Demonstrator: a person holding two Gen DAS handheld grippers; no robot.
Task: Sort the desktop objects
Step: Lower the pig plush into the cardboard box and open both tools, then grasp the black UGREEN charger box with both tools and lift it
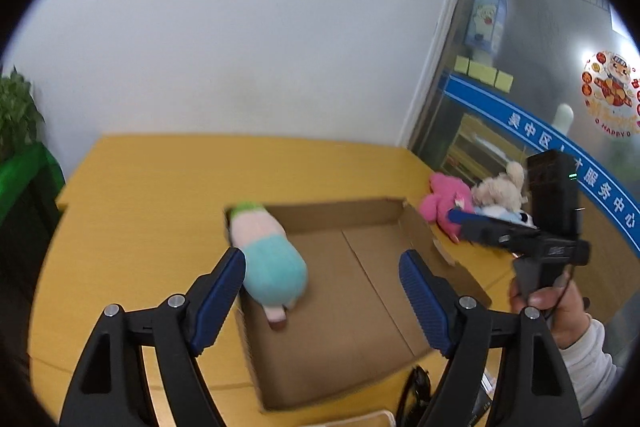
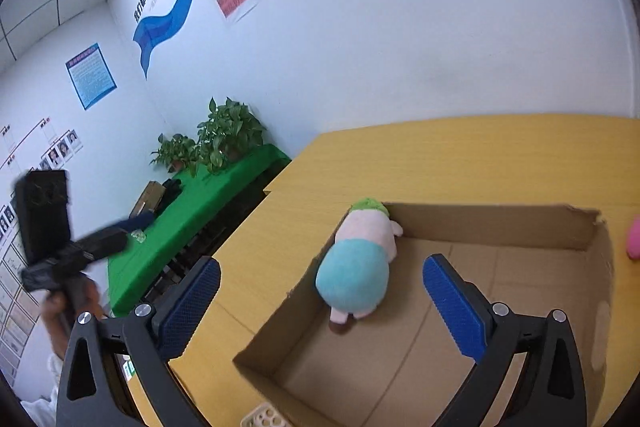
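With both the left gripper (image 1: 322, 291) and right gripper (image 2: 322, 301) wide open and empty, the soft, light pink-and-teal plush toy (image 1: 269, 254) in the brown cardboard box (image 1: 360, 223) suits a mid-body grasp.

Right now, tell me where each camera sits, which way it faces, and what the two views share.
Left wrist: on the left hand-held gripper, open, looking down across the yellow table at the cardboard box; the right hand shows.
Right wrist: on the right hand-held gripper, open, facing the cardboard box from its right; the left hand shows.
Shared: the box, the pastel plush toy inside it, the table, the white wall.
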